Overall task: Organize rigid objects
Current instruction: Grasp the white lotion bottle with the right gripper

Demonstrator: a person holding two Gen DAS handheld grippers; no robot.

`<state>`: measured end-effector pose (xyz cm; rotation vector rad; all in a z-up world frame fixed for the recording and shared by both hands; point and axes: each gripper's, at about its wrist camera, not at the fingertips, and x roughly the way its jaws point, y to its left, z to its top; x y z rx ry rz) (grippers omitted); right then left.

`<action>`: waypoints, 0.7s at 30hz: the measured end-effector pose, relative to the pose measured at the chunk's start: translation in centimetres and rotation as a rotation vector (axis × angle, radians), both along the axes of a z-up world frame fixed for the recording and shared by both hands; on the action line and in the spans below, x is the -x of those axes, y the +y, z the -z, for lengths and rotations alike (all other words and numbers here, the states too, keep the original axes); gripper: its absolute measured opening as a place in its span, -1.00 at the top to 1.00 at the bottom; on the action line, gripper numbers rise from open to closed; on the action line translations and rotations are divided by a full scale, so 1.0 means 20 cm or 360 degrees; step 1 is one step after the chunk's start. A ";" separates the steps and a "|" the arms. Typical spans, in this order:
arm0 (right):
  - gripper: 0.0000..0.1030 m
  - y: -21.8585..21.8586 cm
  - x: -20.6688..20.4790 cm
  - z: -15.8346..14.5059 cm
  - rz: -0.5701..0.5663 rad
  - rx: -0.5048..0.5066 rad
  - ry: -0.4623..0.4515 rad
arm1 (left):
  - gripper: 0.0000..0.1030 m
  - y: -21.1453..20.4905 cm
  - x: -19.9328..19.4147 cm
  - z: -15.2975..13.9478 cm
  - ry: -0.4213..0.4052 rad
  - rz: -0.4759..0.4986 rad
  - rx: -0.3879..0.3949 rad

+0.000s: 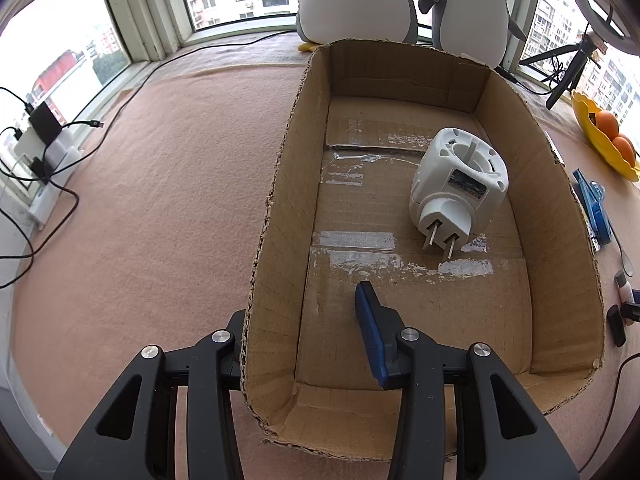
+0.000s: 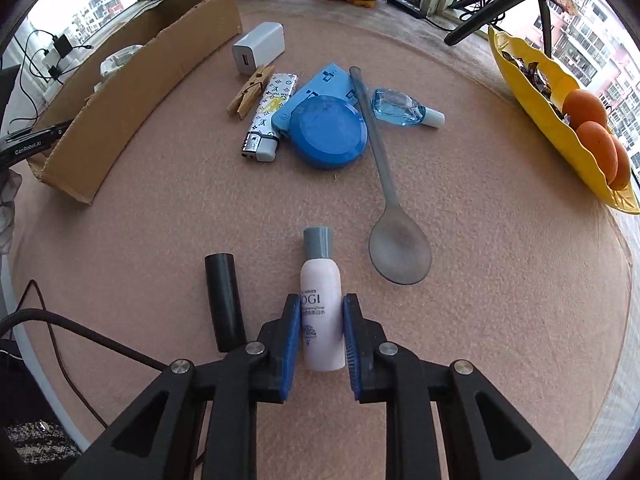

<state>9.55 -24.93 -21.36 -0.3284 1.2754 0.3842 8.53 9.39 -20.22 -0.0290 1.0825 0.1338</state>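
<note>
Pink carpeted surface (image 2: 480,280) by a bay of windows, two plush penguins (image 1: 356,0) on the sill behind.

Left gripper (image 1: 304,332): clamped on the near left wall of the cardboard box (image 1: 280,240), one finger outside the wall, the blue-padded finger (image 1: 372,332) inside. Box is open-topped with tape strips on its floor. White plug adapter (image 1: 456,184) lies inside, ahead and to the right of the left claw, prongs pointing back toward it.

Right gripper (image 2: 322,340): narrow, pointing steeply down; blue pads sit either side of the pink bottle (image 2: 322,316) at its lower body, on or just off the sides — contact not resolvable. Bottle lies on the carpet, grey cap pointing away from the claw.

Just left of the right claw: black cylinder (image 2: 225,300), lying flat. Ahead and right: grey spoon (image 2: 396,248), bowl nearest. Farther ahead, a cluster: patterned lighter (image 2: 269,116), wooden clothespin (image 2: 250,92), blue round tape measure (image 2: 328,132), white charger block (image 2: 259,46), small blue clear bottle (image 2: 400,106). Far right: yellow dish (image 2: 532,92) holding oranges (image 2: 596,140).
</note>
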 end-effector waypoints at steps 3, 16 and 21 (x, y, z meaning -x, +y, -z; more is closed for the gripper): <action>0.65 0.00 -0.01 0.00 0.0017 -0.0013 0.0001 | 0.21 0.00 0.00 0.00 0.0000 0.0000 -0.0001; 0.65 -0.07 0.05 -0.08 0.0159 -0.0101 -0.0105 | 0.21 0.00 0.00 0.00 0.0000 0.0000 -0.0001; 0.65 -0.04 0.07 -0.20 0.0177 -0.0151 -0.0193 | 0.21 0.00 0.00 0.00 0.0000 -0.0001 -0.0001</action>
